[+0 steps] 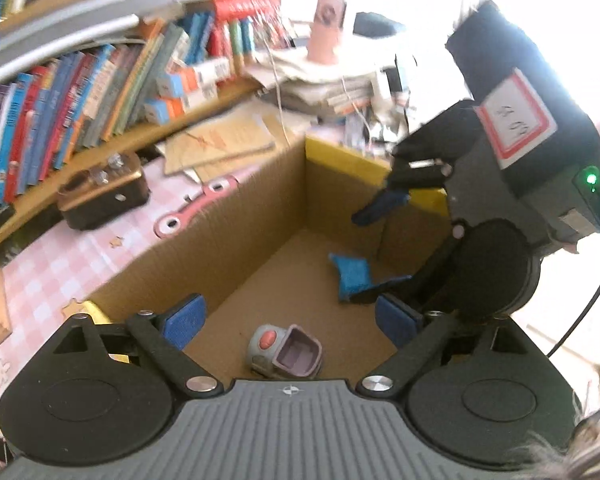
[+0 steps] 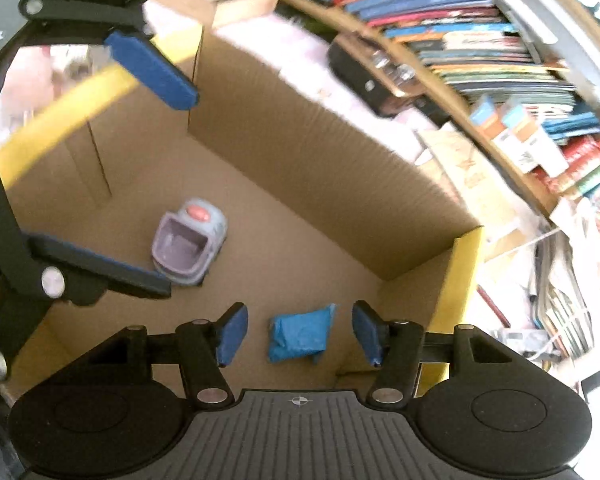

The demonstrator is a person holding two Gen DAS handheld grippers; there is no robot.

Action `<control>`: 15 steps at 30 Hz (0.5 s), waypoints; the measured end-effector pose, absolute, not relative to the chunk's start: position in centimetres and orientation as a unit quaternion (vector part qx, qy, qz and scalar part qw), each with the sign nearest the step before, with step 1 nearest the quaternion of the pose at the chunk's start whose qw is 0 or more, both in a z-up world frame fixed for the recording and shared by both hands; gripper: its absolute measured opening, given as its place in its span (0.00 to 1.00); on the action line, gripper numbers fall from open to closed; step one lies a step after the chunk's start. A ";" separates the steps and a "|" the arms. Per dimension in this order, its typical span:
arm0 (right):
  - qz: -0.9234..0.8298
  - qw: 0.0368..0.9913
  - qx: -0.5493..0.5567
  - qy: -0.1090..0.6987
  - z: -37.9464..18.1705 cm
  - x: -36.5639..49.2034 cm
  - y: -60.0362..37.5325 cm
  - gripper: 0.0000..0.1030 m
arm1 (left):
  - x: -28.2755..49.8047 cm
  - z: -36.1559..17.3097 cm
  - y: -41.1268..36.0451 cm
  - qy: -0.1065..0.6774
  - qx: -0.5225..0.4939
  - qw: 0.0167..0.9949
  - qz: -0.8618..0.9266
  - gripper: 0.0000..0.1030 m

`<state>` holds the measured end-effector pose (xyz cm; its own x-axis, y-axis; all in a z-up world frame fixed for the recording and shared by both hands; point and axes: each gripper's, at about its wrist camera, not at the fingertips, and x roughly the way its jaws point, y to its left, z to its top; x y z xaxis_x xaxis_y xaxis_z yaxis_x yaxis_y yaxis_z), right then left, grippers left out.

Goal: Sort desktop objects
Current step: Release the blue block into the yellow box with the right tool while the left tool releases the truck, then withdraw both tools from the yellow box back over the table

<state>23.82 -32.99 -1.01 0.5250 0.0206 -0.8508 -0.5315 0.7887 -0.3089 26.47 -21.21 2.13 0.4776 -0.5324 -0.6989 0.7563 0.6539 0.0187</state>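
Left gripper (image 1: pixel 290 326) wide, empty; toy car (image 1: pixel 284 350) sits below it on the cardboard box (image 1: pixel 228 224) floor. Right gripper (image 2: pixel 300 330) half-open, empty, blue packet (image 2: pixel 300 336) directly beneath; we're nearest there.

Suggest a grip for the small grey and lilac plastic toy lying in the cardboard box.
Probably from above: the cardboard box walls block side approaches. The grey and lilac plastic toy lies alone on the floor, open lilac tub up. Close across its narrower body, on the two long outer sides; the rounded grey end looks likelier to slip.
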 end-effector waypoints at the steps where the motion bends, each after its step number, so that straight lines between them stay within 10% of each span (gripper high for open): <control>1: 0.162 0.834 -0.270 0.453 -0.3 23.2 -33.1 0.59 | 26.3 2.5 -20.8 0.336 0.157 0.847 -0.380 0.89; 15: 0.039 0.931 -0.137 0.337 7.8 15.1 -34.7 0.85 | 20.1 7.2 -15.9 0.264 0.084 0.894 -0.352 1.00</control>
